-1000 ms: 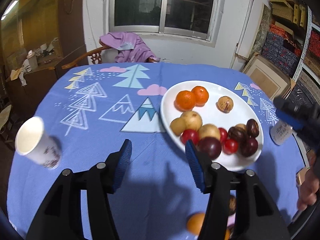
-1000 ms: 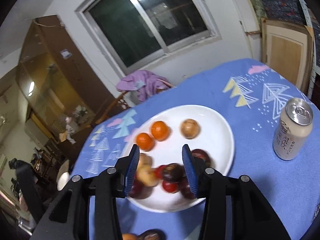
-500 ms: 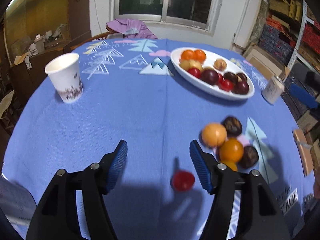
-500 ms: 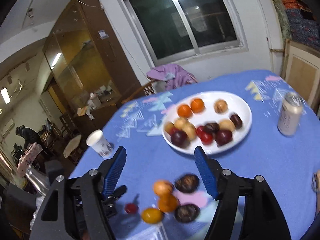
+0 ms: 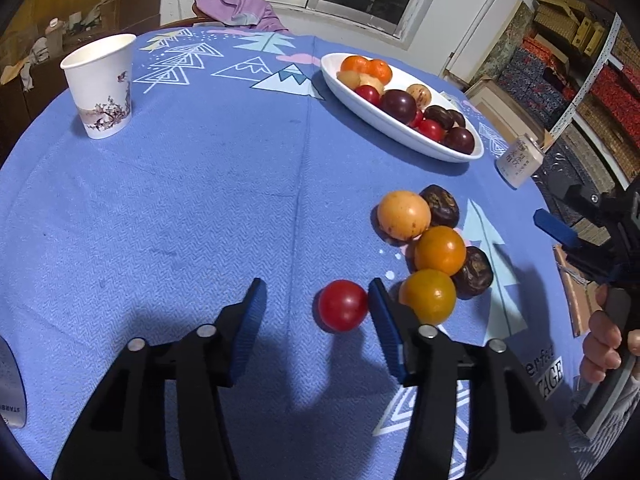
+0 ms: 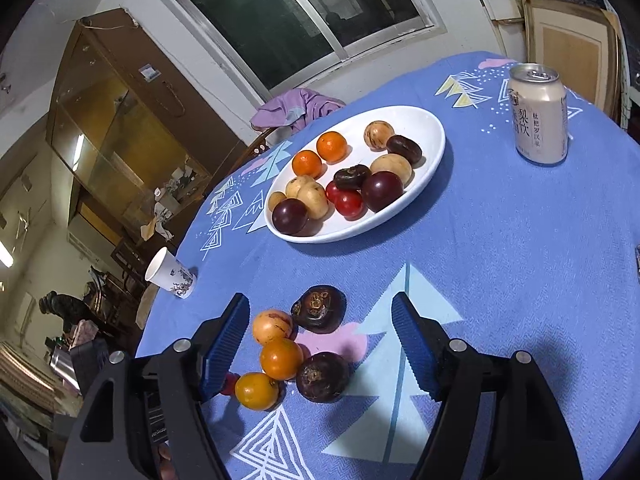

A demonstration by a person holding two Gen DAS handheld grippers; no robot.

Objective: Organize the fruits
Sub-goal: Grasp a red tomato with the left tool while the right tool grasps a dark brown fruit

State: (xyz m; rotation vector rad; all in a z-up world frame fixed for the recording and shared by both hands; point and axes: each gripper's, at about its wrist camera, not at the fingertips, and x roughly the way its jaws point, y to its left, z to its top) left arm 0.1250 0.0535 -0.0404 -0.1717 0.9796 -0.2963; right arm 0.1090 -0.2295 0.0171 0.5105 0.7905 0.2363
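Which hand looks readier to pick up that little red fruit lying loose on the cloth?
The left. The red fruit already sits between the left gripper's open jaws, which have just been closing. The right gripper frames the orange cluster instead.

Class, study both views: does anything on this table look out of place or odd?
Yes: six fruits lie loose on the tablecloth instead of the white plate: a red tomato alone, beside a cluster of five.

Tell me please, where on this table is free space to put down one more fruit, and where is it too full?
Bare cloth lies between the paper cup and the white plate, and down to the left gripper. More lies between the plate and the loose fruit cluster, and from there toward the can. Crowded: the plate itself, and around the red tomato beside the cluster.
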